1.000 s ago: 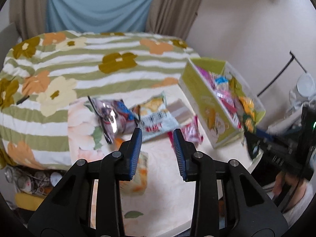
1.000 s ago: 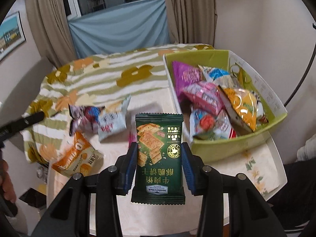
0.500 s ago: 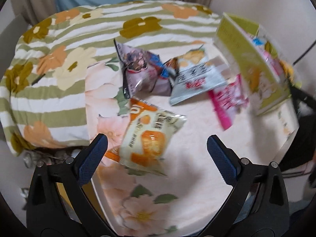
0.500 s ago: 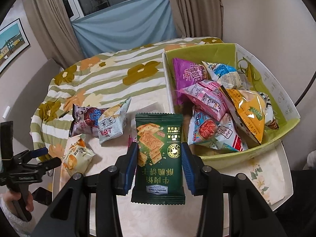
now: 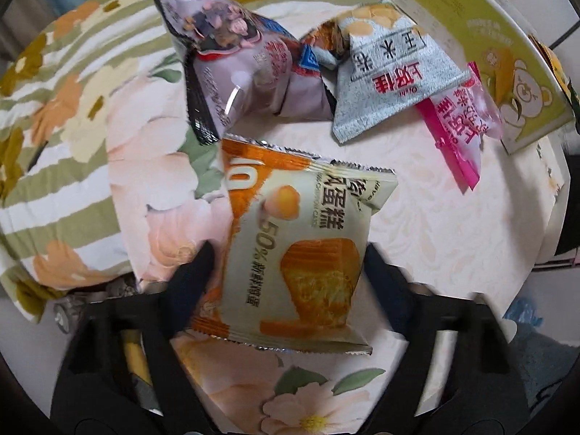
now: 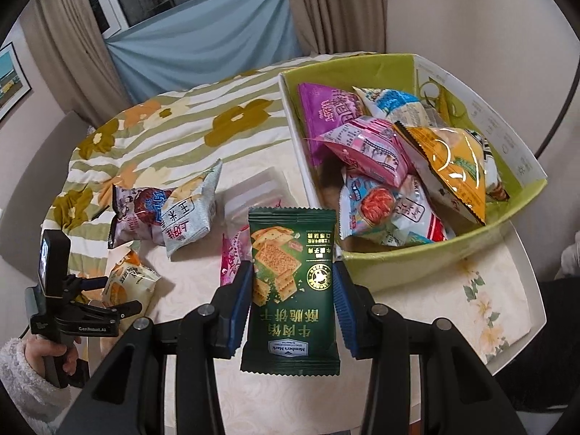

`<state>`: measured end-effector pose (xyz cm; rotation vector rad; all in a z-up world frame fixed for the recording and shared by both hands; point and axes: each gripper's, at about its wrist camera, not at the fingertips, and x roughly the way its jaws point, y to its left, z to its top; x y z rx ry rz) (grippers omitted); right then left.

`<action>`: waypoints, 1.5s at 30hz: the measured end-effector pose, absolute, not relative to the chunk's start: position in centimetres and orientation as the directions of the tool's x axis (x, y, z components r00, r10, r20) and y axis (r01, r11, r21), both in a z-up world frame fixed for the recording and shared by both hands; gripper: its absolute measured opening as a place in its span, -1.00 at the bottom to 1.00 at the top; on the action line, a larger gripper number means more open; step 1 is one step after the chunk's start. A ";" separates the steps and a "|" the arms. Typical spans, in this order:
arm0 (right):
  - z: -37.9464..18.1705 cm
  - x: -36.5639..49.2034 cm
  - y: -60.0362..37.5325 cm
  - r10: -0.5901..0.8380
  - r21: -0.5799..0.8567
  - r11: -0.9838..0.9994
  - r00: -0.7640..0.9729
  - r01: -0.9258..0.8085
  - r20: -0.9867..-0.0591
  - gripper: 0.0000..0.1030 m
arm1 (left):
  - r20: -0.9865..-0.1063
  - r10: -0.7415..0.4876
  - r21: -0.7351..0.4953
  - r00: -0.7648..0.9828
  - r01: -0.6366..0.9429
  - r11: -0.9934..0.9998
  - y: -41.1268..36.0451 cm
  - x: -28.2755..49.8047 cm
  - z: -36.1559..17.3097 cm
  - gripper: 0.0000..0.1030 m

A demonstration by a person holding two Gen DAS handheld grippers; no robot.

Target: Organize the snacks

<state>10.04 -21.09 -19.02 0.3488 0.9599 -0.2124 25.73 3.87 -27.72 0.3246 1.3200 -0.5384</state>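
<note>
An orange-and-cream cake packet [image 5: 297, 253] lies flat on the floral table [image 5: 453, 235]. My left gripper [image 5: 286, 264] points steeply down over it, jaws closing, one blurred finger at each side edge of the packet. The right wrist view shows the same gripper [image 6: 123, 291] straddling the packet [image 6: 127, 279] at the table's left. My right gripper [image 6: 291, 272] is shut on a dark green cracker packet [image 6: 290, 290], held upright just left of the green bin [image 6: 398, 264], which holds several snack bags.
Loose on the table are a purple packet [image 5: 246, 72], a pale blue packet [image 5: 391, 83] and a pink packet [image 5: 460, 123]. The bin's outer wall [image 5: 489, 54] stands at the right. A striped floral cloth [image 6: 174, 134] covers the far side. A hand in a fleecy sleeve [image 6: 25, 373] holds the left gripper.
My left gripper dropped toward the table and tilted down, spread wide, then narrowed around the orange cake packet. The right gripper kept its hold on the green packet and barely moved.
</note>
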 end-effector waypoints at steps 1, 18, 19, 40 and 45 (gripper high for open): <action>-19.0 10.0 -21.1 -0.027 0.195 0.922 0.559 0.334 -0.829 -0.23 | -0.972 -0.181 -0.072 0.150 0.546 0.835 3.8 25.8 -27.9 0.25; -16.7 9.1 -21.1 -0.047 0.202 0.919 0.604 0.338 -0.796 -0.23 | -0.937 -0.275 -0.114 0.216 0.554 0.825 3.1 23.4 -21.4 0.18; -16.4 9.1 -21.4 -0.046 0.206 0.919 0.610 0.336 -0.791 -0.23 | -0.932 -0.284 -0.117 0.226 0.553 0.825 2.6 23.2 -20.5 0.17; -10.8 11.4 -37.2 0.042 0.250 0.950 0.720 0.186 -0.693 -0.23 | -0.799 -0.425 -0.139 0.426 0.557 0.819 -23.1 24.8 -8.1 0.18; -10.9 11.7 -40.9 0.054 0.243 0.956 0.716 0.164 -0.696 -0.23 | -0.805 -0.421 -0.146 0.419 0.547 0.824 -30.2 27.0 -9.6 0.18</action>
